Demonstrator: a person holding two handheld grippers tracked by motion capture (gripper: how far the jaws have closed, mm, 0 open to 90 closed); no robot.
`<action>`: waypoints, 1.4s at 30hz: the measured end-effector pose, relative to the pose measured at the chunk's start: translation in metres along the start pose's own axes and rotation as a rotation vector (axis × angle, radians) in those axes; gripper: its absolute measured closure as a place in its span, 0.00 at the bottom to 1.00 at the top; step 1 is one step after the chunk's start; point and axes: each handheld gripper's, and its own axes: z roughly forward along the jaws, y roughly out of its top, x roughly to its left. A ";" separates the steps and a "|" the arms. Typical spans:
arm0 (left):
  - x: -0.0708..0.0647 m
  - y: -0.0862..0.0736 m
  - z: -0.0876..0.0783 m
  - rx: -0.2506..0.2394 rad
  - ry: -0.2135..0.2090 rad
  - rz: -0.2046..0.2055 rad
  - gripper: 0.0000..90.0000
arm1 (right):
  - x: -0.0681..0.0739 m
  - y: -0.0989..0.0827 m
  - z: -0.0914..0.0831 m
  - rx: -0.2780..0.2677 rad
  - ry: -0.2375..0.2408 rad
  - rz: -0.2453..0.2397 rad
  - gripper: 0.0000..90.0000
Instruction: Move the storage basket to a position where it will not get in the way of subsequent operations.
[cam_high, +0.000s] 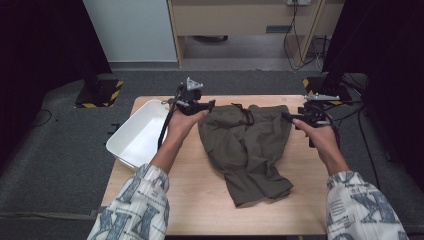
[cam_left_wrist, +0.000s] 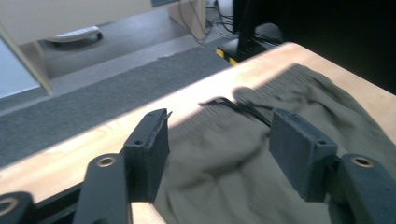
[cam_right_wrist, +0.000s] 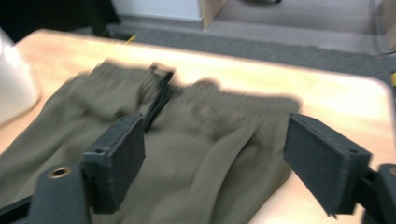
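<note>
Left gripper view has the left claw (cam_left_wrist: 219, 151) spread wide over the waistband of the olive shorts (cam_left_wrist: 261, 186), gripping nothing; the right claw (cam_right_wrist: 215, 163) gapes empty likewise. Those shorts (cam_high: 247, 145) lie rumpled mid-table (cam_high: 200, 200), waistband at the far edge. Soft, light cloth probably bunches; pinch the thicker waistband corners. A white bin (cam_high: 137, 132) crowds the left; bare wood lies nearer.

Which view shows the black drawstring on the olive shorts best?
The right gripper view: the drawstring hangs down from the waistband of the shorts, dark against the cloth. The left gripper view shows it thinner and blurred. The high view shows it as tiny dark loops.
</note>
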 end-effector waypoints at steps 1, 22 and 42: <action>-0.005 -0.006 -0.004 -0.001 -0.005 0.003 0.40 | 0.006 -0.008 -0.003 0.001 0.010 -0.007 0.22; -0.046 -0.151 -0.044 -0.007 -0.116 -0.014 0.34 | 0.093 -0.103 -0.037 0.009 0.209 -0.210 0.64; -0.057 -0.185 -0.056 0.023 -0.115 -0.009 0.35 | 0.119 -0.132 -0.011 0.066 0.096 -0.349 0.67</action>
